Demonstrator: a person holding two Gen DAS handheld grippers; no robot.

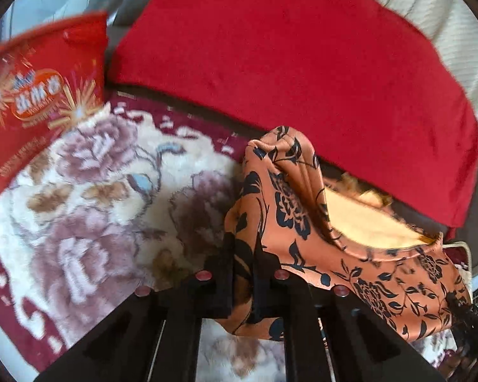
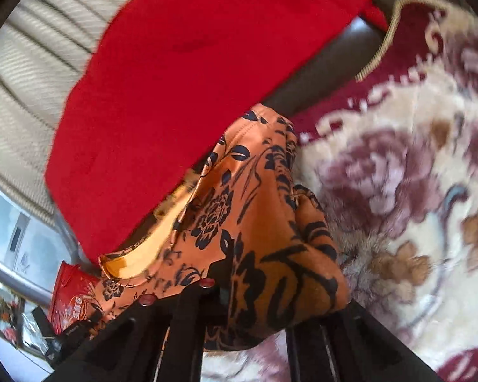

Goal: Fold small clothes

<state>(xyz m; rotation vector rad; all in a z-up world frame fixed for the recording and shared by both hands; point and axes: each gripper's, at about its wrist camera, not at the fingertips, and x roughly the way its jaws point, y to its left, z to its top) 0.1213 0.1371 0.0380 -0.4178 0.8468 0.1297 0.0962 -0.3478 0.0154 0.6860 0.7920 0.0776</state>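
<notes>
Clearly both the left gripper [image 1: 242, 273] and right gripper [image 2: 239, 289] have fingers clamped on the orange floral garment [image 1: 302, 222], lifted above the open floral rug [image 1: 95, 191]; red cushion [image 1: 32, 95] lettering is blurred.

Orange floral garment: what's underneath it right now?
The orange floral garment hangs pinched above the floral blanket; behind it lies red cloth. Blanket directly beneath is partly hidden.

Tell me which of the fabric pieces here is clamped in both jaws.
The orange garment with the black floral print; the plain red cloth and the floral blanket lie ungripped.
</notes>
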